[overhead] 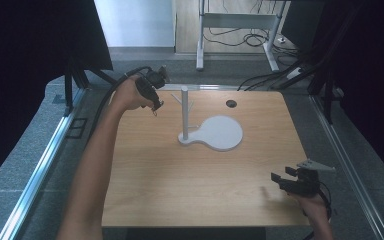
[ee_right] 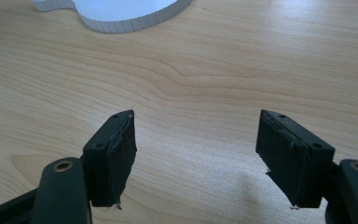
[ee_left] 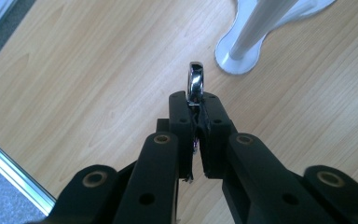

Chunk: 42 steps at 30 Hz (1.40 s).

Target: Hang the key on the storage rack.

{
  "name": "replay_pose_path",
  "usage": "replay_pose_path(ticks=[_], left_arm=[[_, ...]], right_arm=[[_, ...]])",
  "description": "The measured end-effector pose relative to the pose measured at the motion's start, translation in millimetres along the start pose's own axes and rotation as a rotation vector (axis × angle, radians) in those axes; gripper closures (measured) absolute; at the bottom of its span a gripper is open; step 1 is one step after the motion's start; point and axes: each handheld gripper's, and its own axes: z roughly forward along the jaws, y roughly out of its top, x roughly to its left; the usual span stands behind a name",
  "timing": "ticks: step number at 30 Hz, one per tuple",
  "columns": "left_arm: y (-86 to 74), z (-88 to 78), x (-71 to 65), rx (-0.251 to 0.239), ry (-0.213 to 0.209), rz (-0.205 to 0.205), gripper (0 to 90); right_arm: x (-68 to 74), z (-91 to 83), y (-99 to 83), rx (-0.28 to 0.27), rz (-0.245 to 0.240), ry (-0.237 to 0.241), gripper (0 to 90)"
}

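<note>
Metal ring [ee_left: 195, 83] between left gripper [ee_left: 198, 105] jaws

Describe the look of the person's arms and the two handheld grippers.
Both forearms are bare, with no sleeves in the high view. The left black handheld gripper trails a thick black cable. The right black handheld gripper carries a grey three-cornered plate on top. Its tongs end in flat, rectangular black pads with frayed edges, on arms with round brass-coloured pivots.

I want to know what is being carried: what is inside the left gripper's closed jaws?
A shiny metal ring sticks up from the left gripper, pinched between its pads. Its lower part is hidden between them.
</note>
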Motion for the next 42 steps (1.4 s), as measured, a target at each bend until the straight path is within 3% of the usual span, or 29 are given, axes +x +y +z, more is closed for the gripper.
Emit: replay_pose_path(ticks=[6,30,42], left_arm=[[7.5,-4.1,-2.4,0.011,0.015,0.027,85.7],[29.8,-5.5,-10.7,0.012,0.087,0.048,85.7],[32.7,-2.1,-8.9,0.023,0.127,0.025,85.8]], right_arm=[[-1.8,0.2,0.4,0.000,-0.001,-0.004,29.2],[-2.7,0.5,-1.1,0.005,0.001,-0.008,29.2],[-2.8,1.3,-1.7,0.006,0.005,0.000,29.2]])
